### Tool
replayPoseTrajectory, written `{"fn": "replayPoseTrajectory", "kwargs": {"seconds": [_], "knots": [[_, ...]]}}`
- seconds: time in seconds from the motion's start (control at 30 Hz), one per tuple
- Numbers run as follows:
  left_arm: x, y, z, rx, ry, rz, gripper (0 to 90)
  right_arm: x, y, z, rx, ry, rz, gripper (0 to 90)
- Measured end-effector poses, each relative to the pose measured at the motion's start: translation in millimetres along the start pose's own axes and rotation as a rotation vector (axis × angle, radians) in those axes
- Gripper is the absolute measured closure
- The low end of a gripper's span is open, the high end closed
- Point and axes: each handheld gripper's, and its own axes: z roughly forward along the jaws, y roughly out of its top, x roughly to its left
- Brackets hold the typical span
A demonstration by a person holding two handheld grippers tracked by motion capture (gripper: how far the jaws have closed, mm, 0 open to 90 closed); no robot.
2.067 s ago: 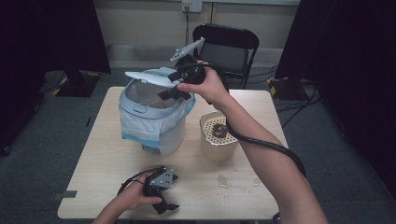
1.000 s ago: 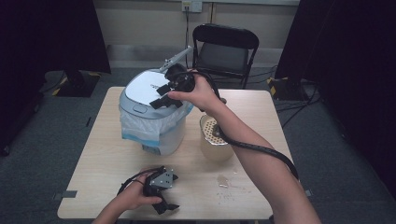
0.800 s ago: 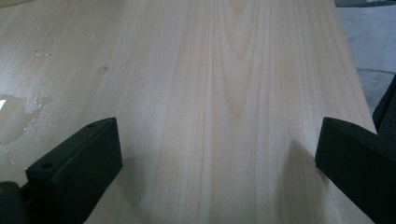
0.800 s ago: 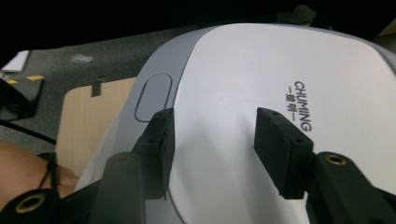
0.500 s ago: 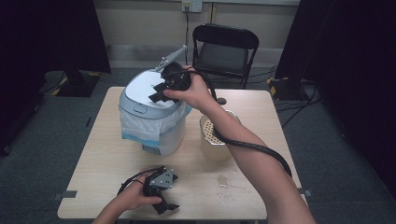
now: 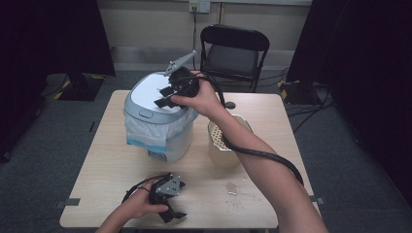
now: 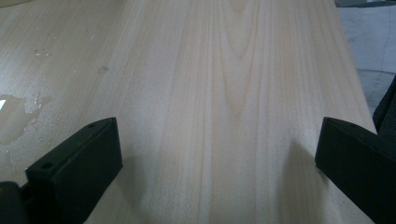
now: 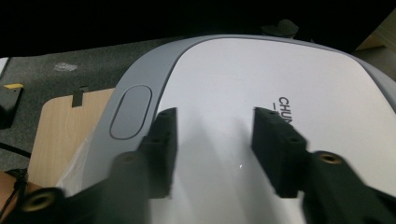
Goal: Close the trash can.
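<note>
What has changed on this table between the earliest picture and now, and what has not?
The right gripper has pushed the rice cooker's lid down from raised to closed and now rests on it, jaws open. The left gripper stayed on the table, and the perforated basket beside the cooker has not moved.

Looks like a recording studio or lab, not a home kitchen. Black curtains [image 6: 53, 39] hanging on both sides, grey carpet [image 6: 43, 145] underfoot, tape marks [image 6: 65, 203] stuck by the counter [image 6: 272, 126]. Folding chair [image 6: 234, 48] parked against a bare wall, cables [image 6: 301, 104] trailing across the floor, wall socket [image 6: 199, 6] above.
</note>
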Motion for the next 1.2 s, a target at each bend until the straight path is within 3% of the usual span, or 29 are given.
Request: {"fn": "replayPoseTrajectory", "kwargs": {"seconds": [0.2, 0.37, 0.63, 0.7, 0.83, 1.1, 1.2], "knots": [[0.4, 0.1, -0.3, 0.004, 0.000, 0.005, 0.0, -7.1, -9.3, -7.5, -0.017, -0.023, 0.048, 25.6], [0.1, 0.0, 0.0, 0.000, 0.000, 0.001, 0.0, -9.2, -13.0, -13.1, -0.023, -0.028, 0.066, 18.6], [1.5, 0.3, -1.2, 0.017, 0.000, 0.022, 0.0, -5.5, -13.0, -20.0, -0.028, -0.021, 0.054, 15.4], [-0.2, 0.0, 0.1, -0.002, 0.000, -0.002, 0.0, -4.1, -14.4, -22.0, -0.034, -0.013, 0.052, 14.7], [0.0, 0.0, 0.0, 0.000, 0.000, 0.000, 0.0, -0.8, -17.4, -27.2, -0.032, -0.005, 0.045, 14.6], [1.5, 0.5, -1.4, 0.021, 0.000, 0.022, 0.0, 2.2, -21.4, -41.5, -0.028, -0.007, 0.040, 14.5], [-0.2, 0.3, -0.3, 0.004, 0.001, -0.003, 0.0, 3.7, -24.4, -47.2, -0.030, -0.014, 0.031, 14.5]]}}
